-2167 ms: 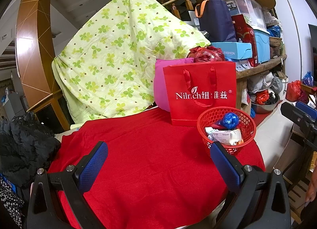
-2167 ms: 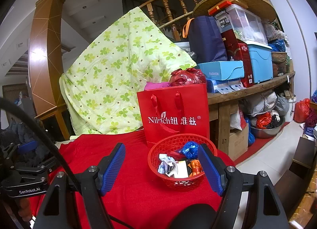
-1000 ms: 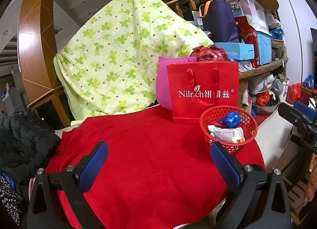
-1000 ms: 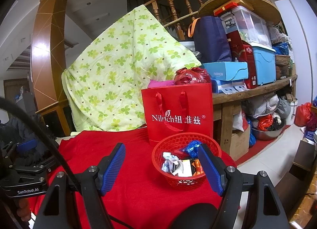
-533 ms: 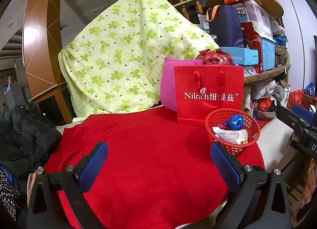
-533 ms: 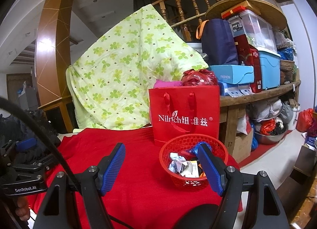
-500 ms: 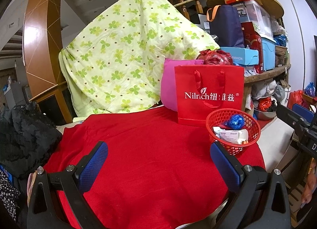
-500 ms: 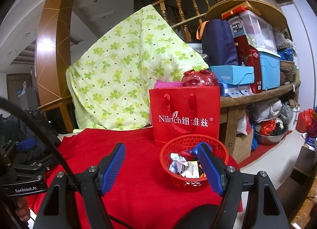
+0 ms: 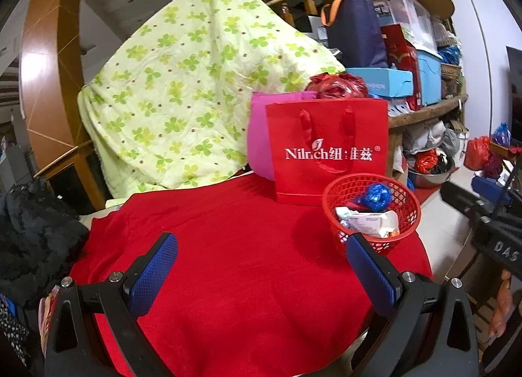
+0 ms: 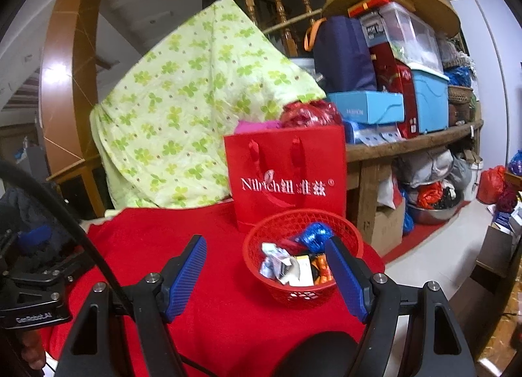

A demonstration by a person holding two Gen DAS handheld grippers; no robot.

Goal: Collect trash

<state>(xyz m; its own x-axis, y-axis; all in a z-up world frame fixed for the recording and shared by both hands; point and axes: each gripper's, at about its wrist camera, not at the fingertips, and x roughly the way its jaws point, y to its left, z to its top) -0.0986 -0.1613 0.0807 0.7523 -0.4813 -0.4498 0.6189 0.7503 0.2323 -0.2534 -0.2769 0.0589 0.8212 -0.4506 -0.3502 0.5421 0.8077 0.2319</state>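
Note:
A red plastic basket (image 9: 401,230) stands on the red cloth (image 9: 244,262) at the table's right side; it also shows in the right wrist view (image 10: 257,243). It holds trash: a blue foil ball (image 9: 376,196), a white wrapper (image 9: 370,222), crumpled paper (image 10: 277,261) and an orange wrapper (image 10: 323,269). My left gripper (image 9: 261,266) is open and empty, held back above the cloth. My right gripper (image 10: 266,267) is open and empty, just short of the basket.
A red paper bag (image 9: 329,151) stands behind the basket, with a pink bag (image 9: 257,138) behind it. A green floral quilt (image 9: 182,99) hangs at the back. A cluttered wooden shelf (image 10: 411,142) stands at the right. Black clothing (image 9: 29,230) lies at the left.
Both views have shifted a little: the basket and the red bag now sit further left in the right wrist view. Both grippers stay open and empty.

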